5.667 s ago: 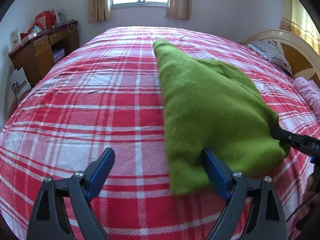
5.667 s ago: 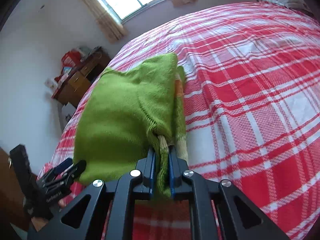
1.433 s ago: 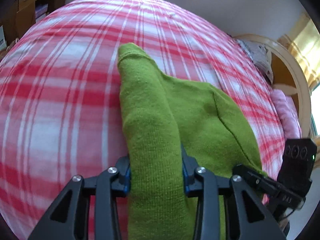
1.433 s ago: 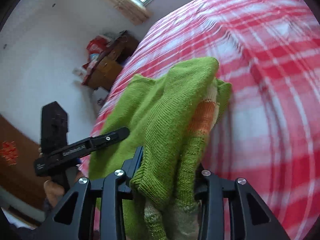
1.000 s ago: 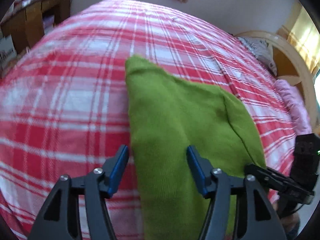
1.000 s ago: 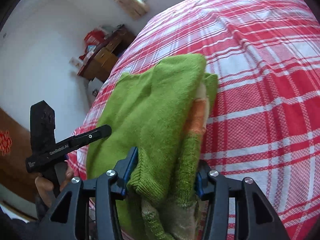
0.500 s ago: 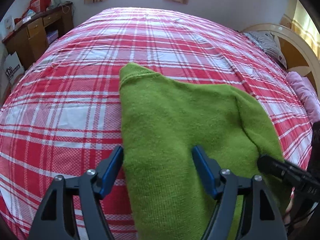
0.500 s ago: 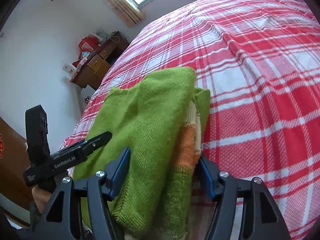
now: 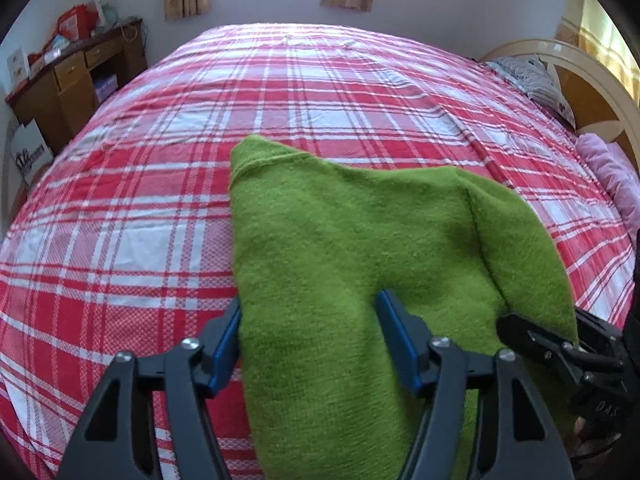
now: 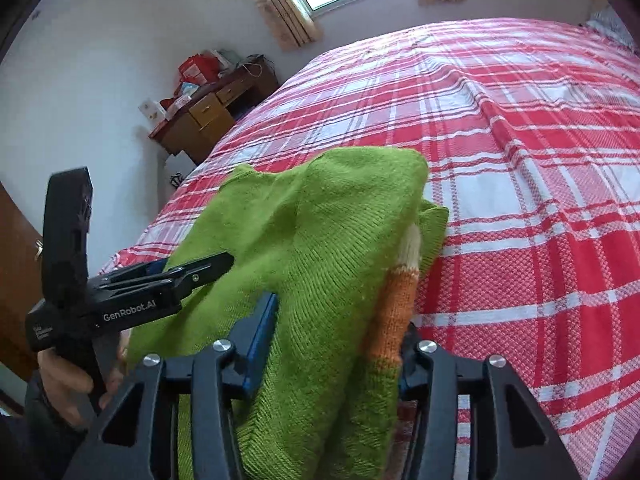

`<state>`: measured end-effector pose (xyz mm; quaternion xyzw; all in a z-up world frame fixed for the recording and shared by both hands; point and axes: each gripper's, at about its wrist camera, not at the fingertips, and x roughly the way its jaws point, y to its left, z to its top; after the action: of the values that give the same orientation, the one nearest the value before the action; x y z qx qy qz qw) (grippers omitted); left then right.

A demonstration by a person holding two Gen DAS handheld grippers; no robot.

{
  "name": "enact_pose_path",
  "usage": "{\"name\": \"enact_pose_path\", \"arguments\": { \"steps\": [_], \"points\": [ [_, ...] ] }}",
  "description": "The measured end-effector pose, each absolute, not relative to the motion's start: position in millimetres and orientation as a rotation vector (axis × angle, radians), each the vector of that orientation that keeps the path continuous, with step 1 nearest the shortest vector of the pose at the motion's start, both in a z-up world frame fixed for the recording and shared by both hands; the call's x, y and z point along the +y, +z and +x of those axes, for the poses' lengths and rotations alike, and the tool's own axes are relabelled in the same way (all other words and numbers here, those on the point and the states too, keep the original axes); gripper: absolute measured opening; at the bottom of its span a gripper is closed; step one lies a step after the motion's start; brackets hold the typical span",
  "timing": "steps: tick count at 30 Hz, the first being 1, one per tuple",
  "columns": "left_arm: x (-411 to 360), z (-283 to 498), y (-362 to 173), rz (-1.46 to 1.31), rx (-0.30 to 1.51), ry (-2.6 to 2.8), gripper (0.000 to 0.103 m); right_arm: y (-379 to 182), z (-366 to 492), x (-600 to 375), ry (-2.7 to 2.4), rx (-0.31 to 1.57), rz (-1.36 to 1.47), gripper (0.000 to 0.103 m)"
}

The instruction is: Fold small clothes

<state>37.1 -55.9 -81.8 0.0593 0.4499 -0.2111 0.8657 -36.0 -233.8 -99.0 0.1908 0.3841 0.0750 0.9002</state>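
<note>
Left gripper (image 9: 310, 334) at frame bottom has just been closing, both blue pads pressing a thick fold of the green sweater (image 9: 360, 248). Right gripper (image 10: 340, 334) likewise closing, clamped on the same knit w/ its orange and cream stripes. 1 sweater, 2 grippers. Sweater runs up-frame from the jaws, bunched, onto the red plaid bedspread (image 9: 160, 152).

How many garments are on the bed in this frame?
1. A green sweater lies near the front edge of the plaid bed, its near end between the fingers of both grippers. A cream and orange striped part shows at its right edge. Anything underneath would be hidden.
</note>
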Motion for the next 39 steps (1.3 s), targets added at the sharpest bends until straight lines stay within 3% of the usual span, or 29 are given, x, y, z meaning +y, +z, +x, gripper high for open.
{"name": "enact_pose_path", "arguments": {
  "steps": [5, 8, 25, 39],
  "points": [
    [-61.2, 29.5, -80.7, 0.173, 0.896, -0.434, 0.039, -98.0, -38.3, -228.9, 0.113, 0.774, 0.374, 0.041],
    [-64.1, 23.0, -76.6, 0.192, 0.878, -0.415, 0.033, -88.5, -43.5, -213.0, 0.057, 0.765, 0.296, 0.037],
    [-38.2, -4.6, -53.6, 0.083, 0.861, -0.439, 0.030, -46.2, -82.2, -166.0, 0.016, 0.700, 0.166, 0.031],
    [38.9, -1.5, -36.6, -0.036, 0.843, -0.312, 0.030, -29.1, -65.6, -103.9, 0.172, 0.679, 0.136, 0.029]
  ]
}}
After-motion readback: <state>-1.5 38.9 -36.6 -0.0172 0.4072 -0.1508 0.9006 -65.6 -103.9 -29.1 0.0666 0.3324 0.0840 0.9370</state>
